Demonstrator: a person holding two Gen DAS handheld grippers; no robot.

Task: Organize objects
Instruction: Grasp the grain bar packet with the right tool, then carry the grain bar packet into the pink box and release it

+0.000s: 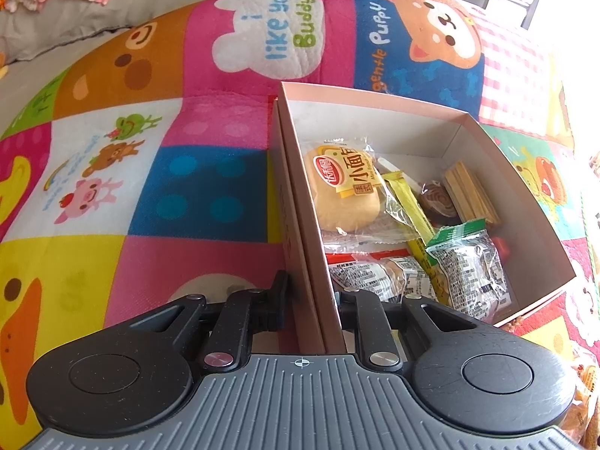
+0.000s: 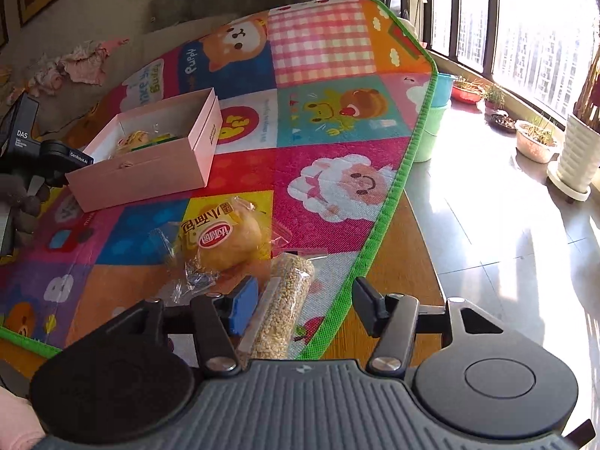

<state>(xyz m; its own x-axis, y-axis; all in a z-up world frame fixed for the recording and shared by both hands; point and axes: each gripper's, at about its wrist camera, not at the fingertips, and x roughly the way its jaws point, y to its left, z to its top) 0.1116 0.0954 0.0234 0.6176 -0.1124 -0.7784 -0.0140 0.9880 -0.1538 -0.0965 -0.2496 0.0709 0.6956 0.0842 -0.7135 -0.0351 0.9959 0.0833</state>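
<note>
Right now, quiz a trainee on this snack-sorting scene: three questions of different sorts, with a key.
1. True or false: the left gripper clamps the wall of the pink box.
2. What lies between the right gripper's open fingers: A) wrapped bun, B) grain bar, C) lollipop?
3. Fill in: the wrapped bun outside the box lies on the ___.

Key: 1 true; 2 B, the grain bar; 3 play mat.

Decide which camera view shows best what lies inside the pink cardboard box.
The left wrist view: it looks straight down into the pink cardboard box, so the wrapped round bun and other packets show clearly. The right wrist view shows the box from afar, side on; its wall hides most contents.
</note>
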